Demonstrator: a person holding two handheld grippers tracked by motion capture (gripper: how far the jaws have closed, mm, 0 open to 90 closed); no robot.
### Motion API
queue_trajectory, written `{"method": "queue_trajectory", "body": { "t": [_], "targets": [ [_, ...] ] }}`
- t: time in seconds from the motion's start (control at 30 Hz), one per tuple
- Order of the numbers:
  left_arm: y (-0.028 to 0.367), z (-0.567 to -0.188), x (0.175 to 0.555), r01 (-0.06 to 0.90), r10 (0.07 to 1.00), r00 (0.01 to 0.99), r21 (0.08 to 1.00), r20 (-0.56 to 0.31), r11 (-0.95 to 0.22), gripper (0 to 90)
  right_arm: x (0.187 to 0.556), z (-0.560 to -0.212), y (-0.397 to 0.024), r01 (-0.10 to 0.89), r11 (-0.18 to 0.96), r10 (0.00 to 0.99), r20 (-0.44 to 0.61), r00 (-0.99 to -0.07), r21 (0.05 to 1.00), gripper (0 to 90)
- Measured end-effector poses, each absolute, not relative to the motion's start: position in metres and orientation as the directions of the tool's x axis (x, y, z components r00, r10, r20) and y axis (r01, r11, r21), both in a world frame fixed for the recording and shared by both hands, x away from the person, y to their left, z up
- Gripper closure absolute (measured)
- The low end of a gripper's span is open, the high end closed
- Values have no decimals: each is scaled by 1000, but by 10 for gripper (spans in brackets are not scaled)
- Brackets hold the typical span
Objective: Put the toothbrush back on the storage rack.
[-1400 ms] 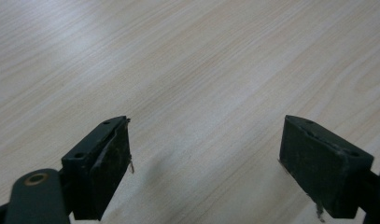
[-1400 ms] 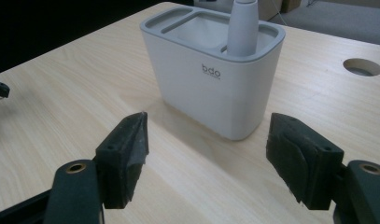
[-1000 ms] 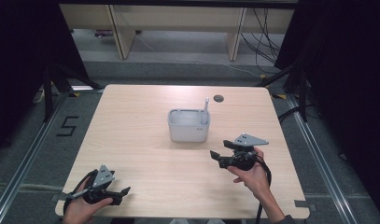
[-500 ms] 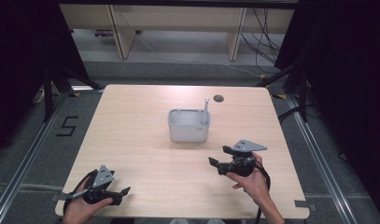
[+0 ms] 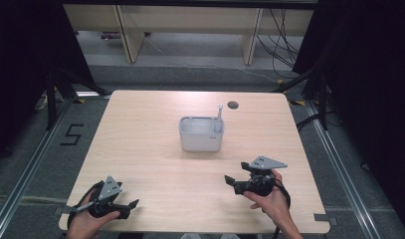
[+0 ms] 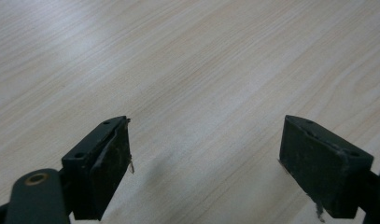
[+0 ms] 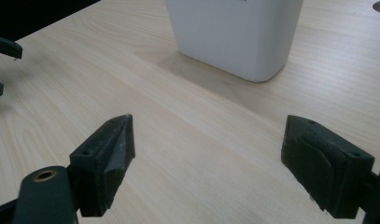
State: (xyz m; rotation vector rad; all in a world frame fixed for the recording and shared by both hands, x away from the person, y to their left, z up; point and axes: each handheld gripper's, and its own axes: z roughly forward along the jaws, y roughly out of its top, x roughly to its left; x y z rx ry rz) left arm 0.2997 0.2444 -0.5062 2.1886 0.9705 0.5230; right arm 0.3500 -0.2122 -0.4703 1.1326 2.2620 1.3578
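Both grippers spread and empty, white bin mid-table

The right gripper (image 5: pixel 231 182), its jaws just opening wider with nothing between them, sits near right, well apart from the white bin (image 5: pixel 201 134) holding an upright grey stick (image 5: pixel 219 115). The left gripper (image 5: pixel 132 208) rests near left, jaws spread.
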Motion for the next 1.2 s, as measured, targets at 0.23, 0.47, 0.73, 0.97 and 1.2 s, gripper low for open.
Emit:
{"method": "queue_trajectory", "body": {
  "t": [0.23, 0.47, 0.73, 0.97, 1.2],
  "targets": [
    [244, -506, 299, 489, 765, 639, 726, 80, -484, 158, 342, -477, -217, 502, 262, 733, 169, -659, 824, 160],
    [244, -507, 300, 486, 766, 637, 728, 84, -484, 158, 335, -483, -219, 516, 280, 735, 165, -657, 809, 158],
    [243, -507, 299, 489, 768, 636, 732, 73, -475, 158, 327, -484, -220, 528, 312, 727, 159, -668, 790, 158],
    [244, -506, 299, 488, 766, 638, 732, 72, -475, 158, 323, -487, -222, 521, 324, 731, 140, -667, 790, 158],
    [246, -504, 299, 490, 755, 649, 709, 92, -508, 158, 318, -488, -225, 521, 356, 733, 114, -670, 776, 158]
  ]
}}
